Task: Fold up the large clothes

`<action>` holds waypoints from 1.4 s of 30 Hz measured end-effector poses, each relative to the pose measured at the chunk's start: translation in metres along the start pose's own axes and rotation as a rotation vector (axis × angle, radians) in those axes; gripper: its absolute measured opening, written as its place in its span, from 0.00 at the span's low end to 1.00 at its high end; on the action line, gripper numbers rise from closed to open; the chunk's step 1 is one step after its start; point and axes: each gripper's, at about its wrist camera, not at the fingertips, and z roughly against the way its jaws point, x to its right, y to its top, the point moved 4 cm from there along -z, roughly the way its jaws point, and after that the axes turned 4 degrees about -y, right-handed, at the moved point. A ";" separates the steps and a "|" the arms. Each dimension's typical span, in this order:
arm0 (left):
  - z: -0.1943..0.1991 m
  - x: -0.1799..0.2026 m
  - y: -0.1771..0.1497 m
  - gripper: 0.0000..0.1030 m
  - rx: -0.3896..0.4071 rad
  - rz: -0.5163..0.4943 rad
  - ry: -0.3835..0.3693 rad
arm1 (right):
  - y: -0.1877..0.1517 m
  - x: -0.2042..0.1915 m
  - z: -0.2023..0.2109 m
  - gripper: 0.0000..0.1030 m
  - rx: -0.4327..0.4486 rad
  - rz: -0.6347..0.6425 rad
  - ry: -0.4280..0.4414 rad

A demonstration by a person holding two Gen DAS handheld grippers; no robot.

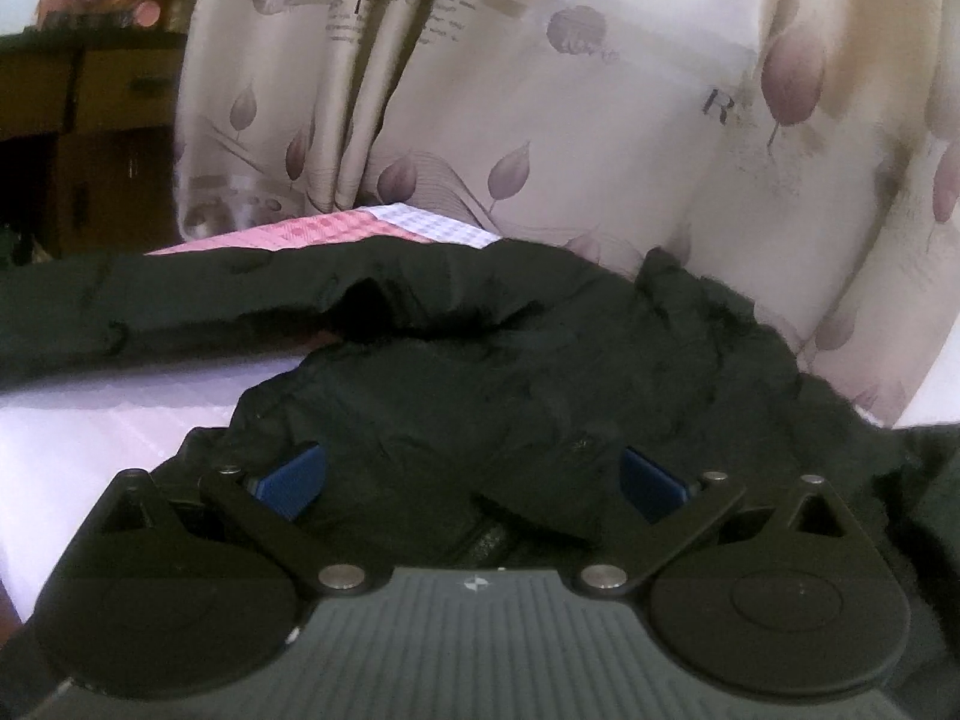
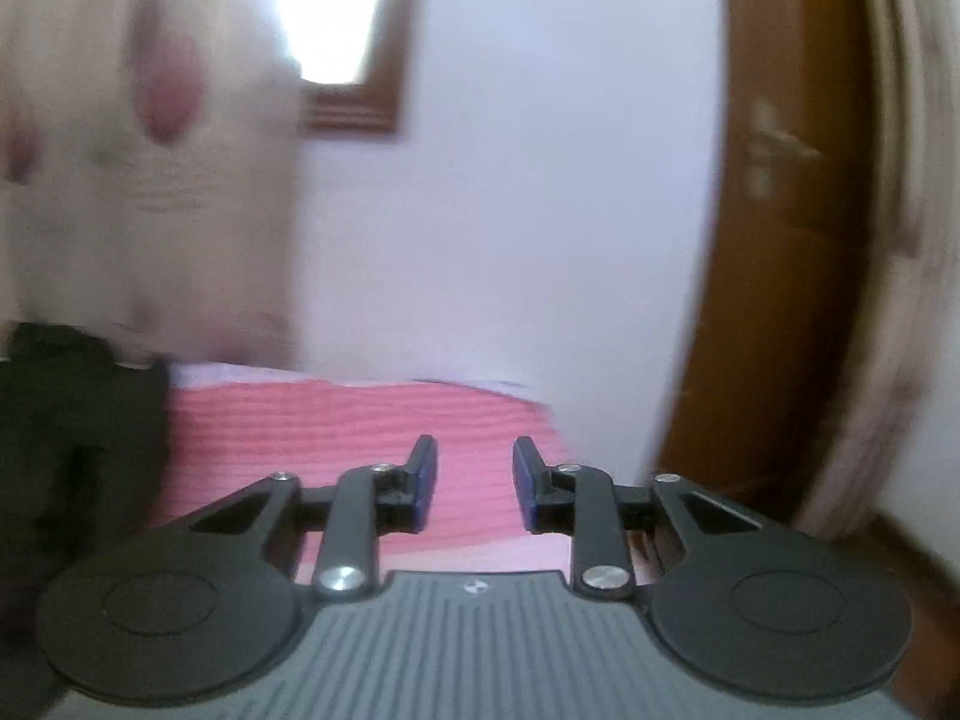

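Observation:
A large black garment (image 1: 510, 360) lies crumpled on the bed, with one long part stretched across to the left. My left gripper (image 1: 471, 474) is wide open, low over the garment, and black cloth bunches up between its blue pads (image 1: 294, 477). My right gripper (image 2: 474, 483) is open and empty above the pink bedcover (image 2: 360, 426). The right wrist view is blurred. A piece of the black garment (image 2: 66, 420) shows at that view's left edge.
A pink and white checked bedcover (image 1: 312, 231) lies under the garment. A leaf-printed curtain (image 1: 600, 120) hangs behind the bed. Dark wooden furniture (image 1: 78, 120) stands at the left. A white wall (image 2: 510, 210) and a brown door (image 2: 780, 240) are on the right.

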 end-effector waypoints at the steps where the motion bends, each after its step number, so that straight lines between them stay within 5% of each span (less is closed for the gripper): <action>1: -0.001 0.002 -0.002 1.00 -0.002 -0.009 0.010 | -0.006 -0.023 0.009 0.78 0.021 0.044 0.059; 3: -0.003 0.006 -0.005 1.00 -0.001 -0.033 0.030 | -0.019 -0.068 0.022 1.00 0.068 0.111 0.200; 6: -0.004 0.012 -0.008 1.00 -0.003 -0.068 0.045 | -0.031 -0.138 0.025 1.00 0.053 0.195 0.397; 11: -0.006 0.011 -0.010 1.00 -0.006 -0.069 0.048 | -0.038 -0.199 -0.025 1.00 -0.086 0.162 0.503; 12: -0.008 0.010 -0.010 1.00 -0.010 -0.065 0.049 | -0.041 -0.203 -0.037 0.92 -0.136 0.146 0.542; 13: -0.009 0.010 -0.011 1.00 -0.014 -0.064 0.052 | -0.049 -0.213 -0.042 0.51 -0.201 0.143 0.568; 14: -0.010 0.011 -0.011 1.00 -0.018 -0.067 0.056 | -0.057 -0.218 -0.049 0.31 -0.266 0.147 0.578; 17: -0.011 0.012 -0.012 1.00 -0.025 -0.076 0.060 | -0.053 -0.208 -0.047 0.17 -0.243 0.126 0.598; 23: -0.015 0.013 -0.014 1.00 -0.032 -0.090 0.067 | 0.001 -0.089 -0.038 0.17 -0.009 0.029 0.276; 27: -0.015 0.013 -0.014 1.00 -0.032 -0.095 0.062 | -0.005 -0.011 -0.069 0.17 -0.081 -0.003 0.084; 32: -0.011 0.011 -0.011 1.00 -0.035 -0.082 0.046 | -0.056 0.055 -0.108 0.17 -0.228 -0.069 -0.121; 36: 0.003 0.003 -0.003 1.00 -0.028 -0.047 0.024 | -0.082 0.081 -0.093 0.28 -0.224 -0.272 -0.185; 38: 0.009 -0.003 0.000 1.00 -0.031 -0.034 0.021 | -0.087 0.056 -0.066 0.38 -0.174 -0.326 -0.019; 40: 0.013 -0.009 0.003 1.00 -0.026 -0.036 0.031 | -0.089 0.020 -0.049 0.85 -0.193 -0.311 0.188; 42: 0.015 -0.012 0.005 1.00 -0.018 -0.040 0.041 | -0.095 -0.032 -0.037 0.89 -0.243 -0.281 0.402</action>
